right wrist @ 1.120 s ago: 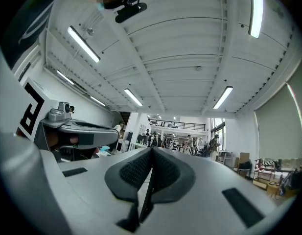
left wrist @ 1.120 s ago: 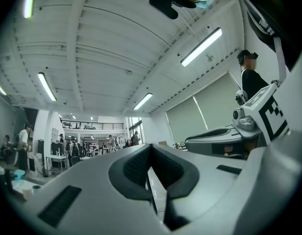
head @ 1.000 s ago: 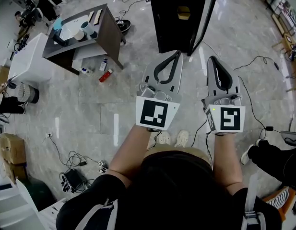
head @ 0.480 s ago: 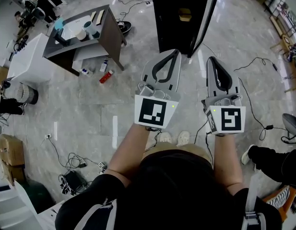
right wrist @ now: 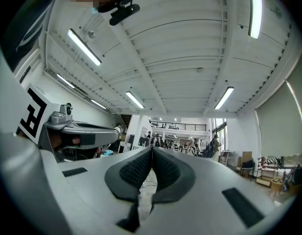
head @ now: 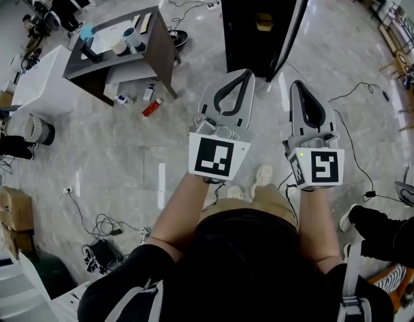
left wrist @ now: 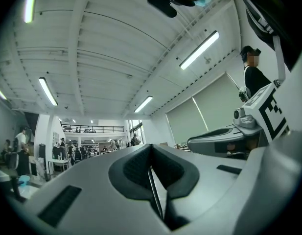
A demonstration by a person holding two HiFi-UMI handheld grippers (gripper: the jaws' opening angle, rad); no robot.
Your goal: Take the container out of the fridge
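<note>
A tall black fridge stands on the marble floor ahead in the head view, its white-edged door swung open on the right. Inside, a small yellow container sits on a shelf. My left gripper is shut and holds nothing, its tip just short of the fridge's base. Beside it my right gripper is also shut and holds nothing. In the left gripper view the left gripper points at the ceiling and distant hall. The right gripper does the same in its own view.
A dark table with cups and a tray stands at the upper left, with bottles on the floor beside it. Cables trail over the floor at right. A seated person's legs are at the lower right, cartons at the left.
The fridge has shifted slightly right and lower in the head view as the person steps forward; one shoe now shows ahead. Both grippers stay shut in the same pose.
</note>
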